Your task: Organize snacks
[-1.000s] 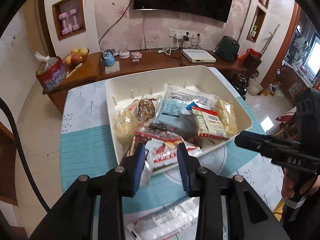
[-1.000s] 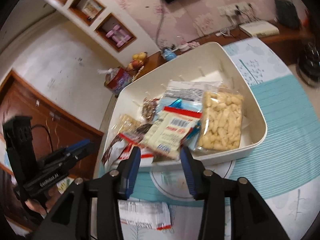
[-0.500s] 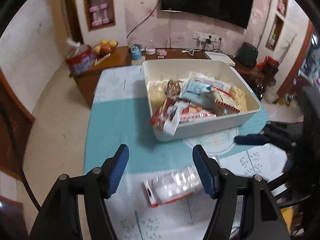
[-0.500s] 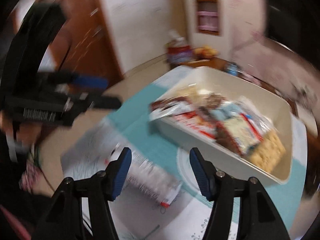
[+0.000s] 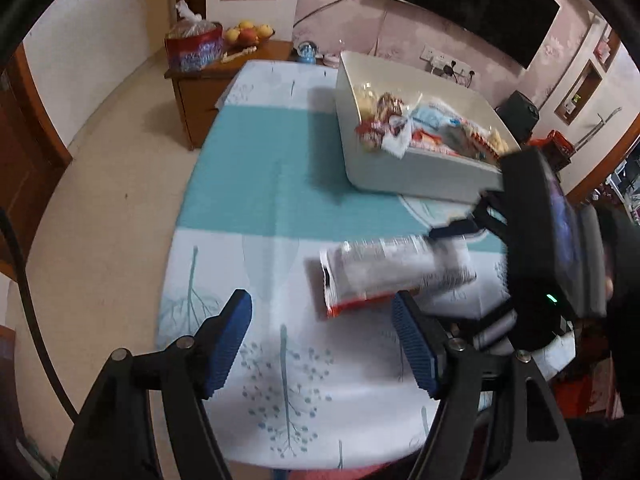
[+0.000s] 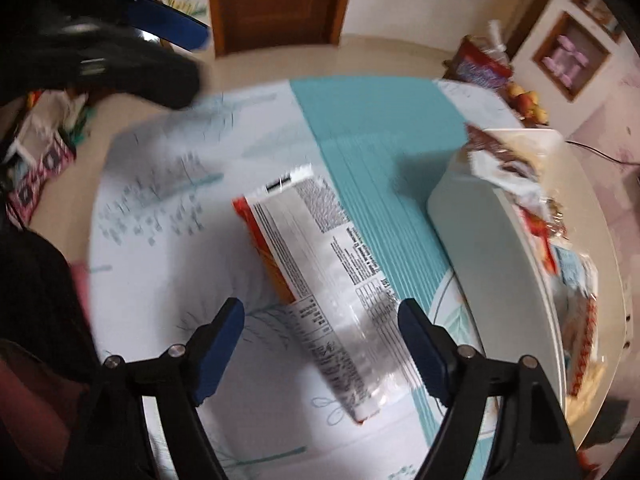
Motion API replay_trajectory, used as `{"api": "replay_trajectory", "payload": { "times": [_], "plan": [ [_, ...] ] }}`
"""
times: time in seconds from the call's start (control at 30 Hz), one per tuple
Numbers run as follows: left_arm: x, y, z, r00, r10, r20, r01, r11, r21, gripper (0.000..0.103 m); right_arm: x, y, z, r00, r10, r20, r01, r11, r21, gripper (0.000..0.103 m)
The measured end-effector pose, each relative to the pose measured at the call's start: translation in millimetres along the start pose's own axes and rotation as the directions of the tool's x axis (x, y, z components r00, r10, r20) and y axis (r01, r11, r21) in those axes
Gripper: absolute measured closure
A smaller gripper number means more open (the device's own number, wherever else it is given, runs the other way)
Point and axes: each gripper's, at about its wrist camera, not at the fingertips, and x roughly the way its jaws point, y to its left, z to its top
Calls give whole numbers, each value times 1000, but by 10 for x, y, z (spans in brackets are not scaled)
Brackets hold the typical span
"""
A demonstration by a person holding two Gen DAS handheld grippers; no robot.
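A long silver snack packet with an orange-red edge (image 5: pixel 384 270) (image 6: pixel 320 276) lies flat on the tablecloth in front of a white bin (image 5: pixel 408 172) (image 6: pixel 480 248) filled with several snack bags (image 5: pixel 404 132). My left gripper (image 5: pixel 322 344) is open and empty, above the cloth just short of the packet. My right gripper (image 6: pixel 320 348) is open and empty, its fingers either side of the packet's near end, above it. The right gripper's body shows at the right of the left wrist view (image 5: pixel 548 248).
The round table has a teal and white cloth (image 5: pixel 260 184) with its edge close at the left and front. A wooden cabinet (image 5: pixel 208 92) with fruit and a red bag stands beyond the table. A wooden door (image 6: pixel 280 0) is across the floor.
Both grippers have drawn back from the bin and opened wide. The left swung left and down over the cloth; the right turned onto the silver packet on the table.
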Motion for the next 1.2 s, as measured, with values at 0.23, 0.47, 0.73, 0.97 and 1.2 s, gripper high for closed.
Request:
{"api": "replay_trajectory", "payload": {
  "times": [0.23, 0.47, 0.73, 0.97, 1.2],
  "plan": [
    [59, 1, -77, 1000, -15, -19, 15, 1000, -3, 32, 216, -59, 117, 996, -30, -83, 25, 998, -52, 30],
    [88, 51, -85, 999, -7, -35, 6, 1000, -23, 32, 228, -123, 81, 995, 12, -98, -9, 999, 31, 40],
    [58, 8, -114, 999, -8, -34, 7, 1000, -4, 32, -52, -395, -103, 989, 145, -40, -126, 945, 300, 45],
    [87, -100, -93, 999, -21, -40, 22, 999, 32, 32, -776, -631, -163, 994, 62, 87, -89, 931, 354, 45],
    [135, -204, -92, 998, -34, -49, 37, 998, 57, 32, -1280, -1237, -17, 974, -180, 139, 100, 886, 453, 45]
  ]
}}
